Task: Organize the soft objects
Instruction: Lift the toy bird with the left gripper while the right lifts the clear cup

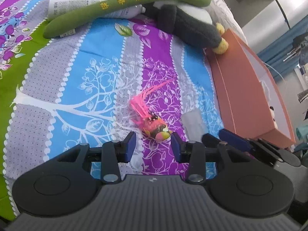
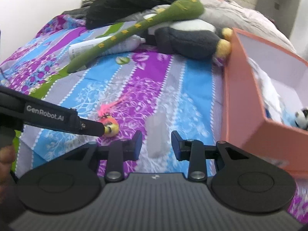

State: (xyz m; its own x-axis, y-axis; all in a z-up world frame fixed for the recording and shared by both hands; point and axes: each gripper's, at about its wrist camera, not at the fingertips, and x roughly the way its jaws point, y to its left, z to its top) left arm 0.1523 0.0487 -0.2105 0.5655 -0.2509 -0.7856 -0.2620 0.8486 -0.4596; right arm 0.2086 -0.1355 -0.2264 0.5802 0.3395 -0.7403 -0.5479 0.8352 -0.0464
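Two pairs of tongs work low over the striped floral bedsheet [image 1: 92, 61]. Left tongs [image 1: 153, 145] part-open, straddling the small pink-and-yellow feathered bird toy [image 1: 156, 130], pads not pressing it; closing too shallow risks pinching only feathers, or the toy squirting away. Right tongs [image 2: 156, 144] part-open, empty, over a clear soft plastic piece [image 2: 156, 136] that could slip. Farther right, open orange cardboard box [image 2: 242, 96]. Beyond, green plush stick [image 1: 119, 9] lies across the grey-white plush penguin [image 1: 188, 25].
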